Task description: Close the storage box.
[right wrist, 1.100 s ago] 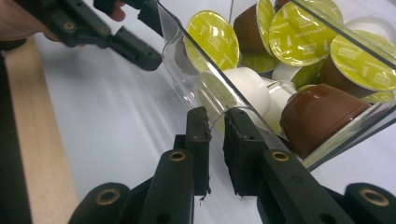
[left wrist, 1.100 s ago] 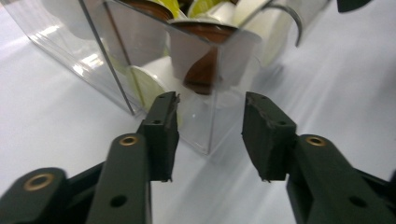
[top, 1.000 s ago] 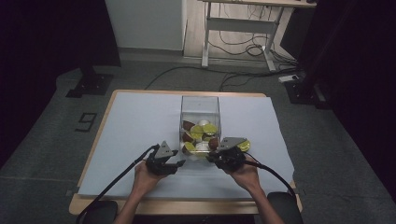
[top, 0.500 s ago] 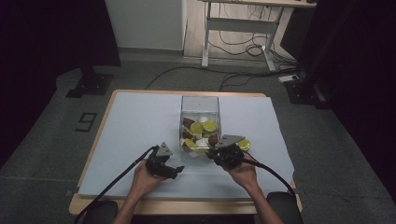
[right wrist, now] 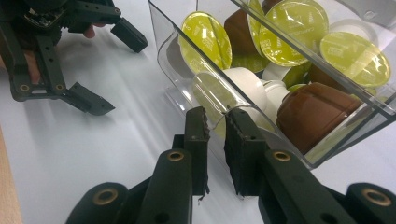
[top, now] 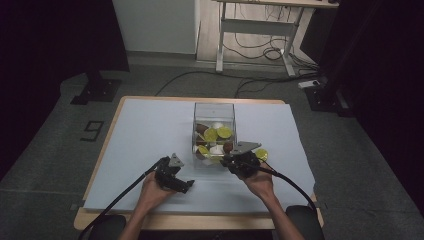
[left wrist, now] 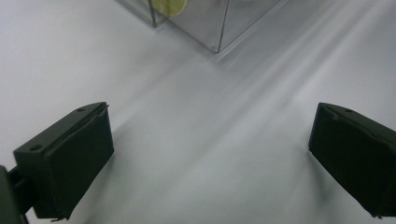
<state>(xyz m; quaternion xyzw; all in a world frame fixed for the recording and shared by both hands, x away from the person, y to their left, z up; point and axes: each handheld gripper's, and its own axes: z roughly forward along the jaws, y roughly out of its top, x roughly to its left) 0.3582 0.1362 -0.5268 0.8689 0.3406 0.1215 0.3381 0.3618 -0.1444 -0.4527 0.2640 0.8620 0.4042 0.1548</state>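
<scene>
Right gripper view: clear box point(right wrist: 299, 154) holds green-lidded, brown and white capsules point(right wrist: 289, 23).

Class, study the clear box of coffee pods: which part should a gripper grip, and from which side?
Grip the clear box by its thin near wall at the rim, coming from the person's side. The right gripper already pinches that wall there; the box is too wide to span, and the pods fill it.
</scene>
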